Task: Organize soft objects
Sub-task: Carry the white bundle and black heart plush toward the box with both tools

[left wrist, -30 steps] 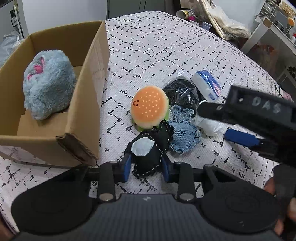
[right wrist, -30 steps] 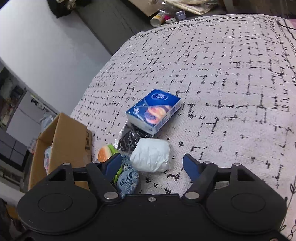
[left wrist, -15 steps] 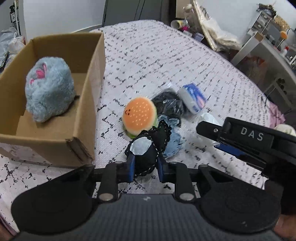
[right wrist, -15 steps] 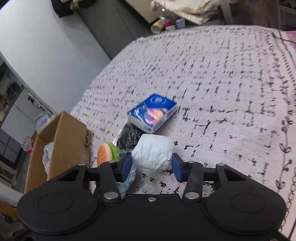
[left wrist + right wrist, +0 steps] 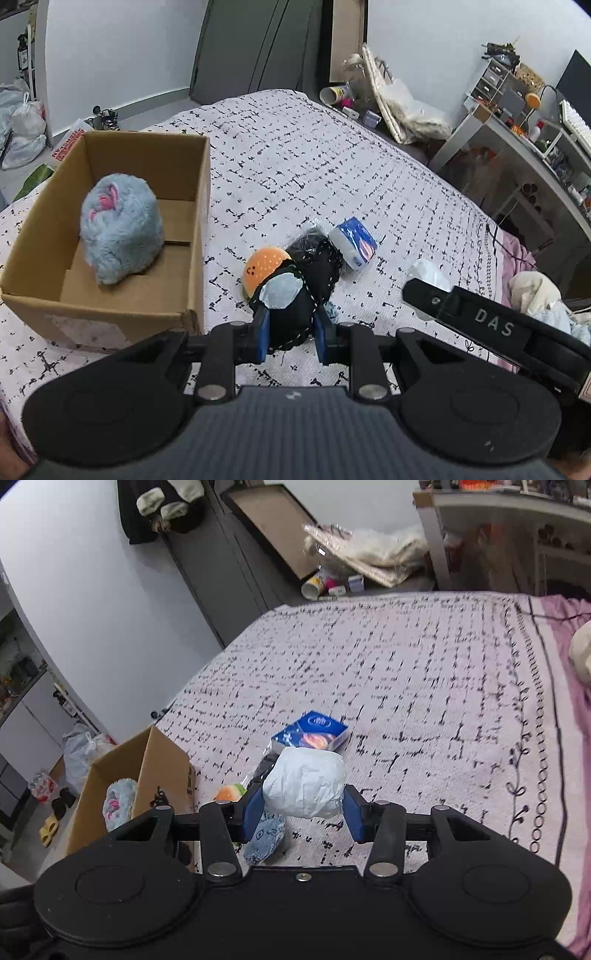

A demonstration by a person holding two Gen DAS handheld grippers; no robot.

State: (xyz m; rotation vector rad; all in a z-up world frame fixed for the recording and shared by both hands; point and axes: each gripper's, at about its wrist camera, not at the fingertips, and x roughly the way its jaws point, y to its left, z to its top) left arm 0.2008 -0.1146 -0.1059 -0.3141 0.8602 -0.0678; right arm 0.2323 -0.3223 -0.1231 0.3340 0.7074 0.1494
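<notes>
A box [image 5: 199, 229] with a grey plush [image 5: 120, 229] inside is noted at left on the bed [image 5: 295, 155]. The left gripper [image 5: 291, 334] is clamped on a black pouch [image 5: 295, 306] held off the bed, and the right gripper [image 5: 301, 818] on a white bundle [image 5: 304, 782]. The carry step is judged in hand; transfer leftward over the box and release are called for next.

Home bedroom: bed [image 5: 332, 155], cluttered desk [image 5: 524, 122]

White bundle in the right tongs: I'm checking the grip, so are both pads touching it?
Touching. The right wrist view shows the white bundle squeezed between the right tongs, both blue pads pressed against its sides.
</notes>
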